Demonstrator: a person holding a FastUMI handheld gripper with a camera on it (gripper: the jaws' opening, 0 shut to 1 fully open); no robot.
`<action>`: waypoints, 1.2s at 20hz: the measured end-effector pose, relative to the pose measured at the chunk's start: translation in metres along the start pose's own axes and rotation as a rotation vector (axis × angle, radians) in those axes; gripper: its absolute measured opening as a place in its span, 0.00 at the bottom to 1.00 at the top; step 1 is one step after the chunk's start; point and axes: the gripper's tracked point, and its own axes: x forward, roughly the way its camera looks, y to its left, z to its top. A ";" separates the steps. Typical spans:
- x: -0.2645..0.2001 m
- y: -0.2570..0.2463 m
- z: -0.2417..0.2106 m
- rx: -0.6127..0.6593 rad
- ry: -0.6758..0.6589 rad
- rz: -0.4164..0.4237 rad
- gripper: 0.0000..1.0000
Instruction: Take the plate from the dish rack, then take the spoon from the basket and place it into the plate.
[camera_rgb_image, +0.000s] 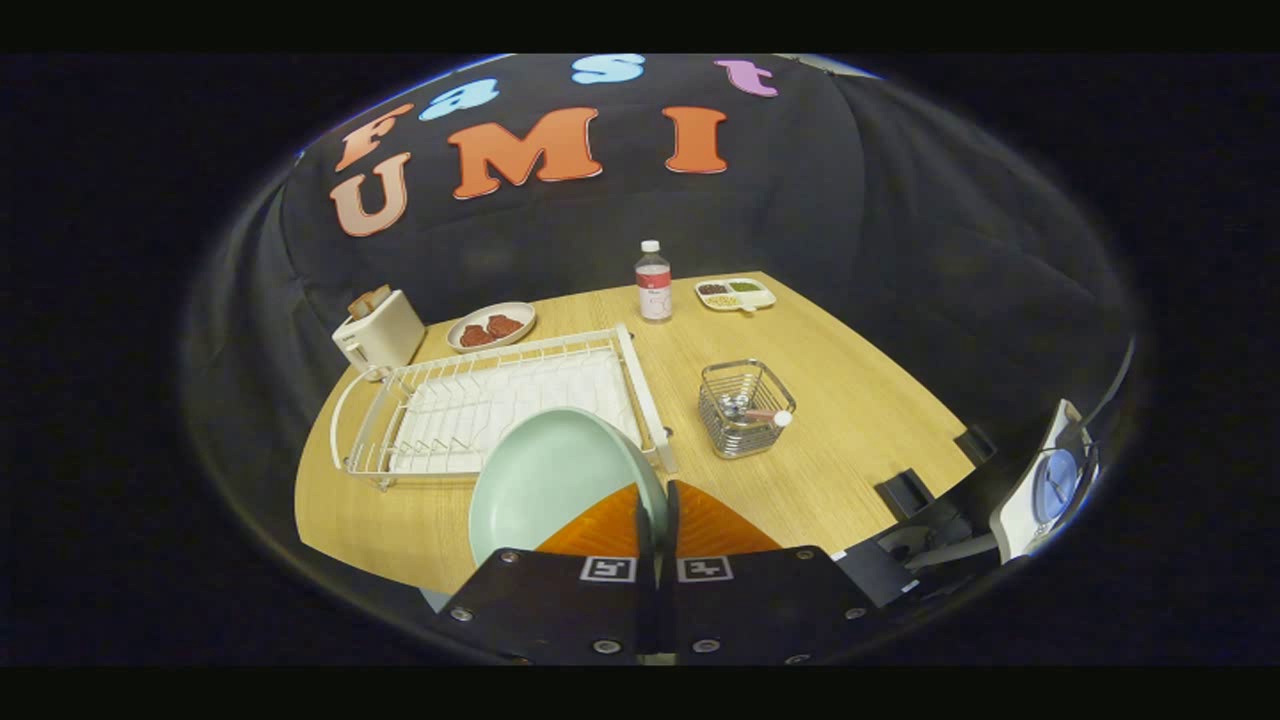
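The gripper (655, 500) has its 2 orange fingers (600, 525) drawn close, clamping the rim of the pale green round plate (545, 475). The plate is held tilted above the wooden table (850, 430), just in front of the white wire dish rack (470, 400). The spoon (765, 415) lies in the square metal wire basket (745, 408), beyond the fingers and right of the rack.

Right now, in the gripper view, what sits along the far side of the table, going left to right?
Toaster → plate of reddish food → bottle → divided snack dish. Nearer, the hand-held gripper is shut on the green plate.
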 end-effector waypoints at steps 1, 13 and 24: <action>0.001 0.002 -0.009 0.015 0.014 0.008 0.01; 0.047 0.008 -0.071 0.063 0.111 0.029 0.01; 0.072 0.004 -0.079 0.122 0.127 -0.005 0.16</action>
